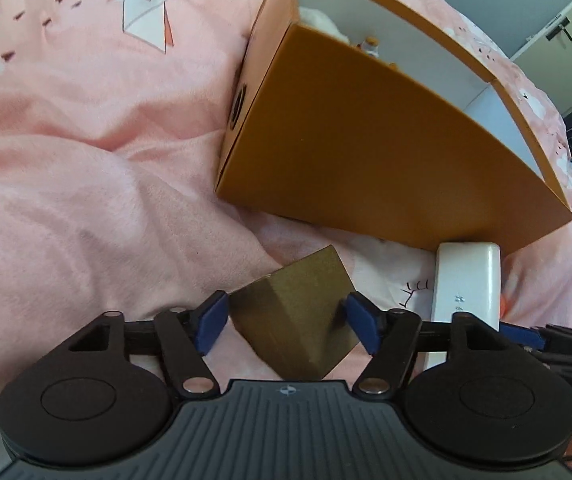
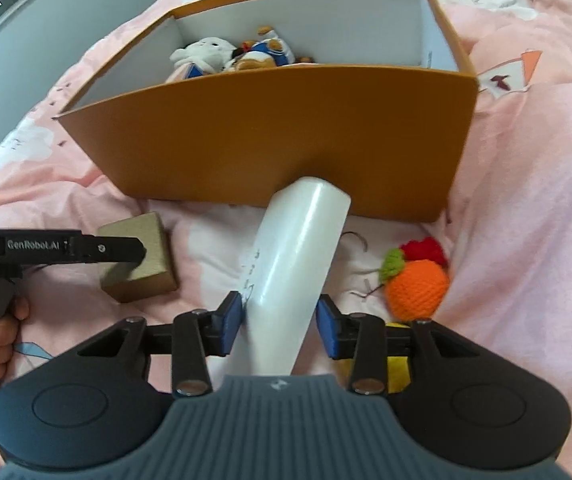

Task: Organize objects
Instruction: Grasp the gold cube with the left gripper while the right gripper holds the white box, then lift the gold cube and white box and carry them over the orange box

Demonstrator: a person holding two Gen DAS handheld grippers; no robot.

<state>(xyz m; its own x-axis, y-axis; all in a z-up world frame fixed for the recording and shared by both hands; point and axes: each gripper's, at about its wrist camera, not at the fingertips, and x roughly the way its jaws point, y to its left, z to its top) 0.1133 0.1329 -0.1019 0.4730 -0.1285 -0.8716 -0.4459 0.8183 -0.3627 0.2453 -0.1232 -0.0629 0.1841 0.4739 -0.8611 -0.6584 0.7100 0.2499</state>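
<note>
On the pink bedspread [image 1: 86, 152], the left gripper [image 1: 284, 322] stands spread wide around the small gold box [image 1: 298, 320], its blue pads just clear of the box's sides. To the right, the right gripper [image 2: 280, 326] straddles the white oblong case [image 2: 294, 268], pads parted and not pressing. Both things lie near the orange box's [image 2: 270, 140] near wall; a crocheted orange [image 2: 416, 288] sits farther right.

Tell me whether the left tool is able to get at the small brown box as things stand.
Probably yes. The left tool stands open astride the small brown box, its pads clear of both sides. Nothing lies between them; the white bottle sits off to the side.
</note>
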